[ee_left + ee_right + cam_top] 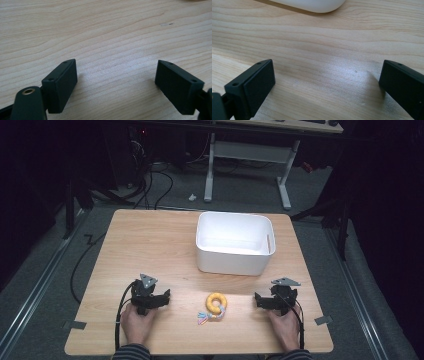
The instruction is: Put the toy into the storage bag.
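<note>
We rest both grippers on the table [125,245] near its front edge, w/ the ring [216,303] lying between them. Left gripper [165,296] sits to the ring's left, right gripper [258,299] to its right, both apart from it, neither touching. That reads like a ready stance: hands parked either side so whichever is handier can go in.

Left gripper view: jaws stand wide, bare wood between them, nothing gripped. Right gripper view: same, jaws wide and empty, w/ the bin's [312,5] rounded white corner at the top edge. Open probably b/c the grab isn't begun yet.

The ring is yellow, donut-shaped, flat on the wood at front centre. Some small coloured bits [203,318] (blue, pink) lie touching or just beside its near-left side; too small to tell what they are or if they're attached.

The bin [234,242] is white, open-topped, looks empty, standing behind the ring towards the far side, well apart from it. Placement suggests it's the drop spot: ring in front, bin straight behind, so a short lift fwd would do it. Our guess is right gripper goes first.
</note>
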